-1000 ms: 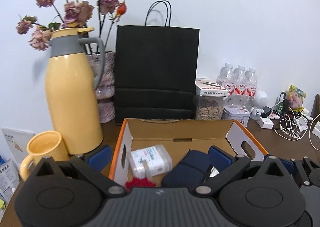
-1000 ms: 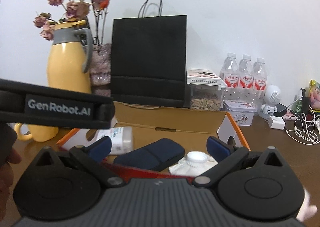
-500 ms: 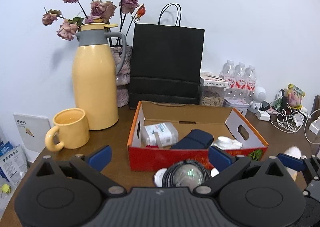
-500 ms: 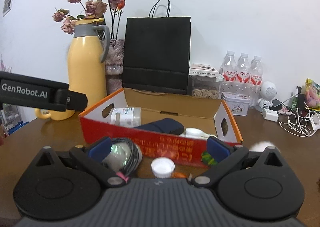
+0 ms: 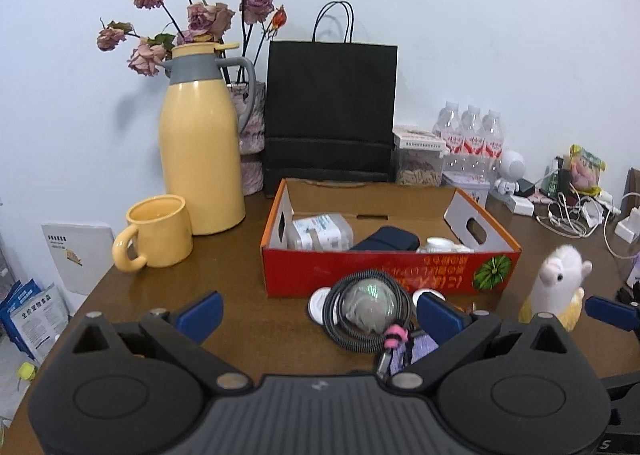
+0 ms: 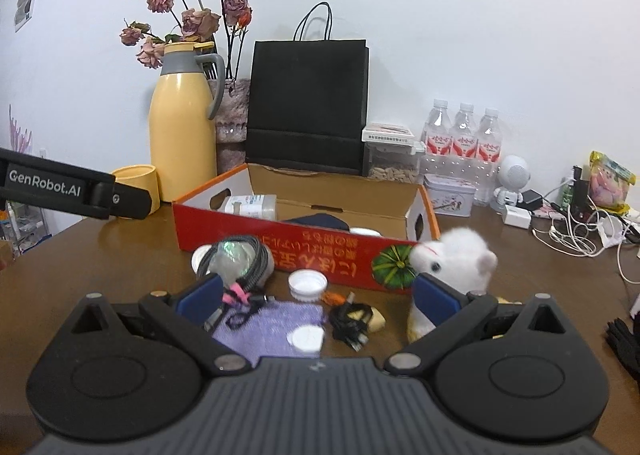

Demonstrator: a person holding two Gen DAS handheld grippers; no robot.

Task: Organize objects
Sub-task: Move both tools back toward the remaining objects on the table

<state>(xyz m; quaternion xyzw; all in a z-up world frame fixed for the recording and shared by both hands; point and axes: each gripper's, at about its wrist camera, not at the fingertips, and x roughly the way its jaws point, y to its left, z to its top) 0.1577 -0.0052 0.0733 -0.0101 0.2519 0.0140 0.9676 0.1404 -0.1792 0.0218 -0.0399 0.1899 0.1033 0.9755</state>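
Box [image 5: 384, 269] mid-table, already holds case, container, cap. Loose clutter sits just before it: coiled cable [image 6: 240, 259], purple pouch [image 6: 268, 325], white caps, plush toy [image 6: 452, 267]. My left gripper [image 5: 320, 309] and right gripper [image 6: 316, 295] both spread, empty, hovering short of pile. Picking stage, I judge. Next: choose one item, close on it.

Open tabletop [image 5: 240, 319] left of the red box [image 5: 360, 269]; straight ahead a coiled cable [image 5: 370, 313], bottle caps [image 6: 307, 283] and plush toy [image 6: 456, 267] crowd its front.
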